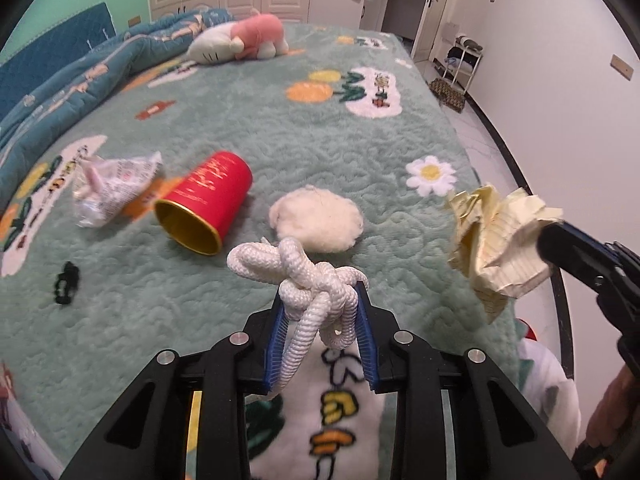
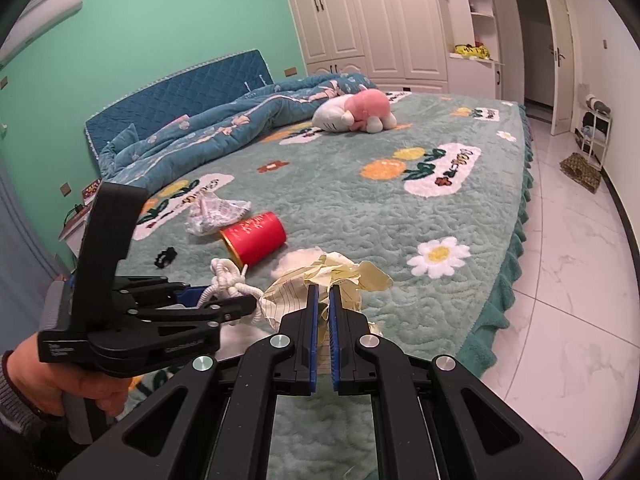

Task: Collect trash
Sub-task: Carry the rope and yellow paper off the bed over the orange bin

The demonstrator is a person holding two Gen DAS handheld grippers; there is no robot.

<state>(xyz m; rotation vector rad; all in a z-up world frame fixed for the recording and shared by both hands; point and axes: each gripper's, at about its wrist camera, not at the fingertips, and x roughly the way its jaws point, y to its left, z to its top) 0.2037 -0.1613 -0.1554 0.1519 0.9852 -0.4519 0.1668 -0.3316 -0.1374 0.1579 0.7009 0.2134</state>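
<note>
My left gripper point(image 1: 320, 292) is shut on a knotted white rope point(image 1: 304, 276) and holds it above the bed; the rope also shows in the right wrist view point(image 2: 228, 280). My right gripper point(image 2: 324, 290) is shut on a crumpled yellow lined paper point(image 2: 340, 276), which also shows in the left wrist view point(image 1: 496, 240). On the green blanket point(image 1: 280, 120) lie a red cup point(image 1: 208, 200) on its side, a crumpled printed wrapper point(image 1: 112, 184), a white fluffy pad point(image 1: 316, 216) and a small black hair tie point(image 1: 66, 282).
A pink and white plush toy point(image 1: 244, 38) and a rumpled blue quilt point(image 1: 80, 68) lie at the far side of the bed. The bed's right edge drops to a white tiled floor point(image 2: 568, 260). A small rack point(image 2: 596, 128) stands by the open door.
</note>
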